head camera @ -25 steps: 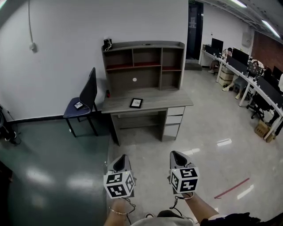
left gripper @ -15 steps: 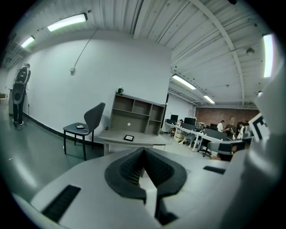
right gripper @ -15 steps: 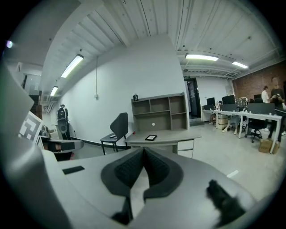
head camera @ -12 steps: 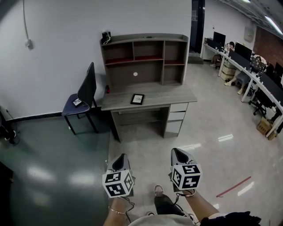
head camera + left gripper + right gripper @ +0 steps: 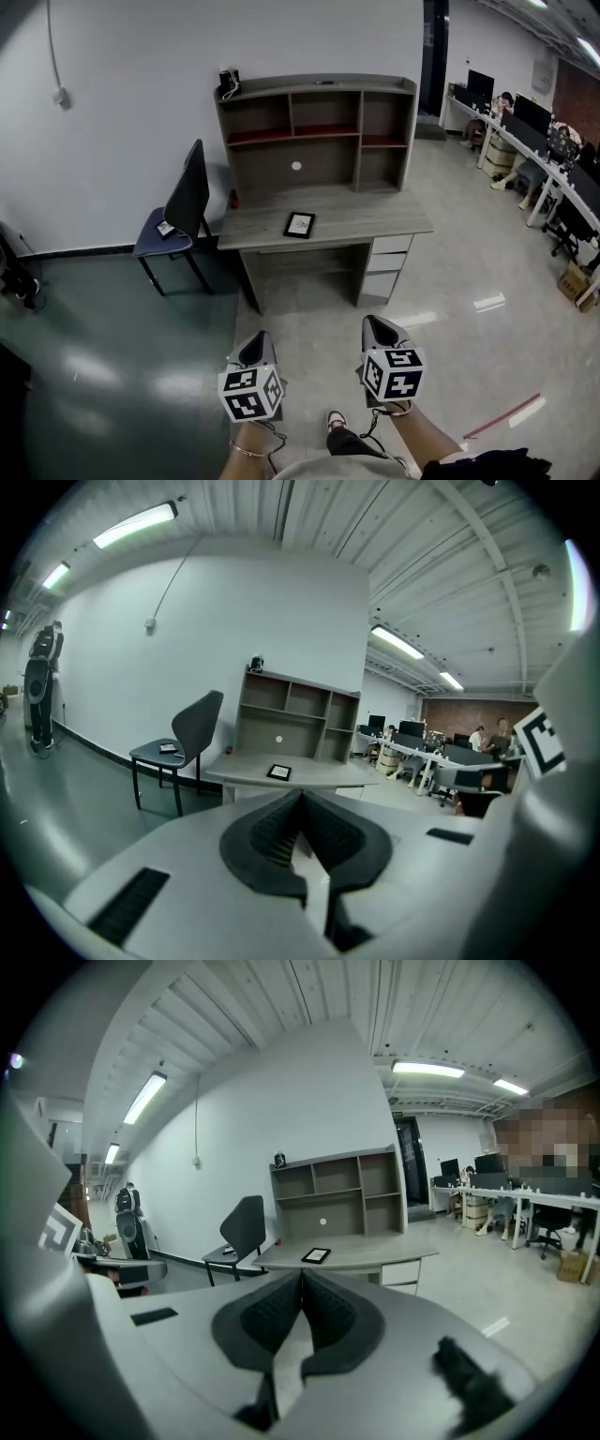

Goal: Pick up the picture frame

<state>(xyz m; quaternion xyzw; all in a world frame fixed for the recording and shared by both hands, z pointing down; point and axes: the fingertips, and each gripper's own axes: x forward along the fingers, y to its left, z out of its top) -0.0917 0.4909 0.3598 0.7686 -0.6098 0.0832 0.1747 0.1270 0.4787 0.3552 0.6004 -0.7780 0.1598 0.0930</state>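
1. Compared with one second ago, the desk [image 5: 375,214] looks a little larger and nearer in the head view, and a shoe [image 5: 335,421] now shows below. I judge the person is walking toward the desk with both grippers carried ahead.
2. The left gripper [image 5: 256,338] has its jaws pressed together with nothing between them. The right gripper [image 5: 374,324] is closed and empty in the same way.
3. Both are held side by side, low and pointing forward. This seems only a carrying pose, because the desk is well apart from them and there is nothing to grasp here yet.
4. The frame [image 5: 299,224] lies flat near the middle of the desk top, close to the front edge, and nothing touches it. Lying flat, it will probably need jaws opened and brought to one edge.
5. A hutch [image 5: 319,127] with open shelves stands at the back of the desk, against the white wall [image 5: 141,94].
6. A dark chair [image 5: 185,208] stands left of the desk. A small flat thing lies on its seat, maybe a phone; it is too small to tell.
7. The floor [image 5: 450,281] is grey and shiny, and office tables [image 5: 544,178] stand at the far right.
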